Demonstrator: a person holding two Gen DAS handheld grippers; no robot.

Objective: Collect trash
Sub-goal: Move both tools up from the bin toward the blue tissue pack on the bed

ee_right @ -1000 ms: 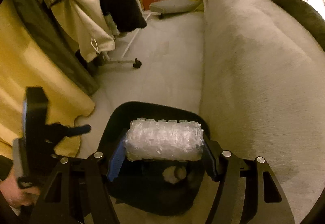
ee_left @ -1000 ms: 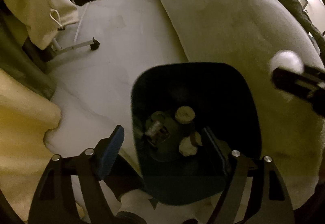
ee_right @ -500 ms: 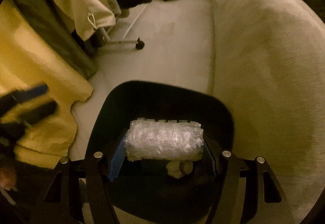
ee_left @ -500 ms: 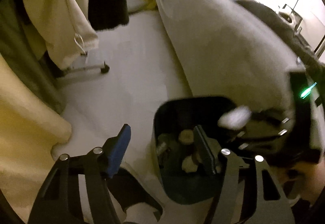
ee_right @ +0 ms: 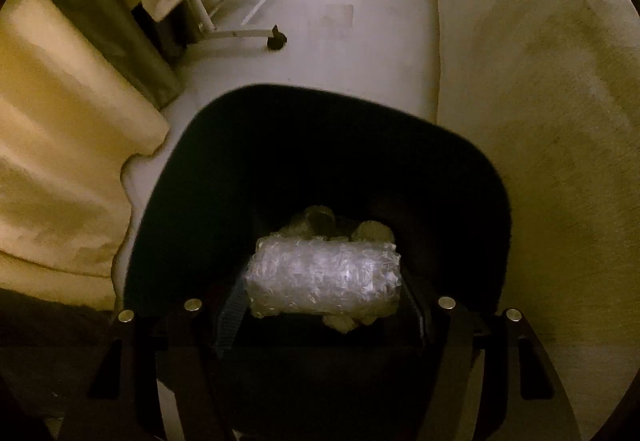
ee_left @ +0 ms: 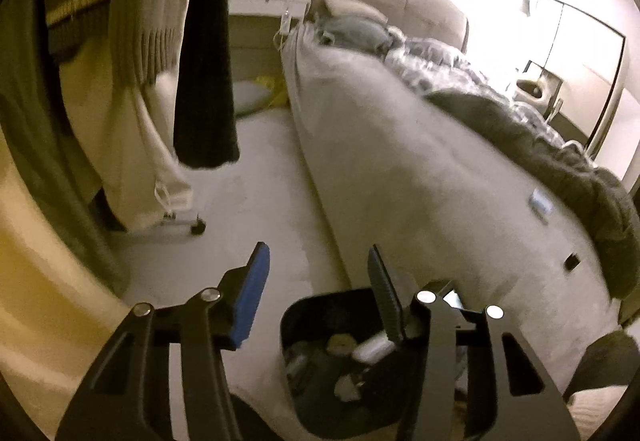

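Observation:
A black trash bin [ee_right: 224, 169] stands on the pale floor beside the bed. My right gripper [ee_right: 320, 281] is shut on a roll of clear bubble wrap [ee_right: 324, 277] and holds it low inside the bin's mouth, above several crumpled scraps [ee_right: 320, 219]. In the left wrist view the same bin [ee_left: 298, 329] lies low in the picture with trash [ee_left: 340, 345] inside it. My left gripper [ee_left: 316, 293] hangs above and to the left of the bin; its jaws are closing with nothing between them.
A bed [ee_left: 400, 161] with a grey blanket [ee_left: 560, 157] runs along the right. Hanging clothes [ee_left: 160, 61] on a wheeled rack [ee_right: 276, 39] fill the left. A yellow cloth [ee_right: 60, 161] drapes down to the floor at the bin's left.
My left gripper has risen and tilted up from over the bin, its jaws narrowing. My right gripper has sunk with the bubble wrap down into the bin's mouth.

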